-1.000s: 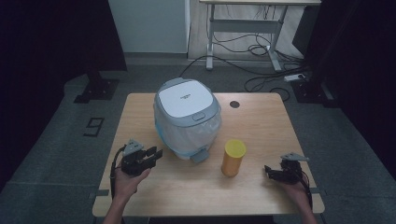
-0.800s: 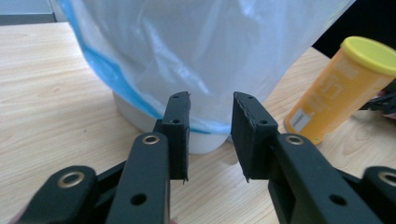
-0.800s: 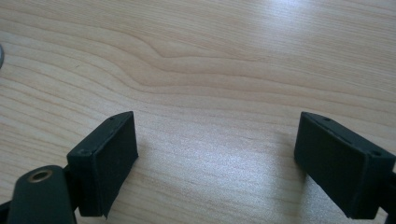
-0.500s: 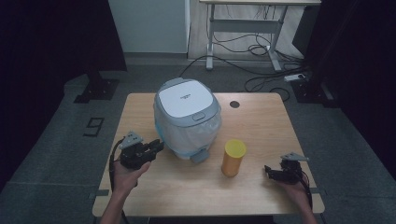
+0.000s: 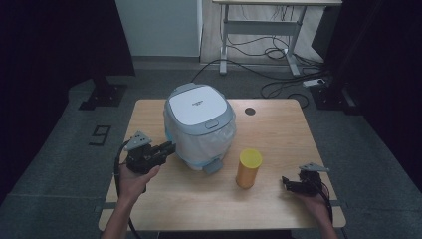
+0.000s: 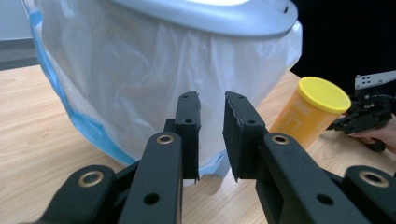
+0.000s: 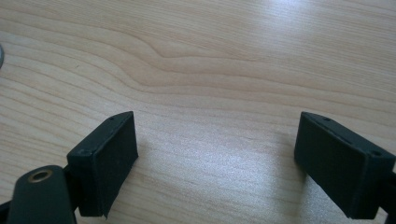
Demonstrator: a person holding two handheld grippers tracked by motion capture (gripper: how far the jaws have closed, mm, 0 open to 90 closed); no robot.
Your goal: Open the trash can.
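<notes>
I'm running the left gripper [image 5: 166, 148] at about 8 o'clock on the table [image 5: 278, 124], its jaws pointing at the bin [image 5: 199, 127]. In the left gripper view the jaws are standing nearly together with only a thin gap, nothing between them, tips just short of the bag [image 6: 140, 88].

The right gripper [image 5: 287, 183] is sitting near the front edge at roughly 4 o'clock, well apart from everything. In the right gripper view its jaws are spread wide over bare wood, holding nothing.

The yellow can [image 5: 248, 168] is standing upright at about 5 o'clock, near the bin's front right corner. It is between the two grippers, closer to the bin.

The bin is sitting just behind table centre, toward 12 o'clock, lid [image 5: 195, 106] closed, white bag with a blue edge hanging out under the lid rim.

Handling, my read:
- The bag is thin, soft film. It will be crumpling and slipping, and tearing if I'm pulling hard.
- I'm judging a pinch on a gathered fold near the bottom blue edge to be safest.
- The bin looks like a light plastic shell, likely sliding on the wood if I'm tugging sideways.
- The lid is smooth and curved, a poor grip; the front latch [image 5: 211, 124] looks like the place to press.
</notes>
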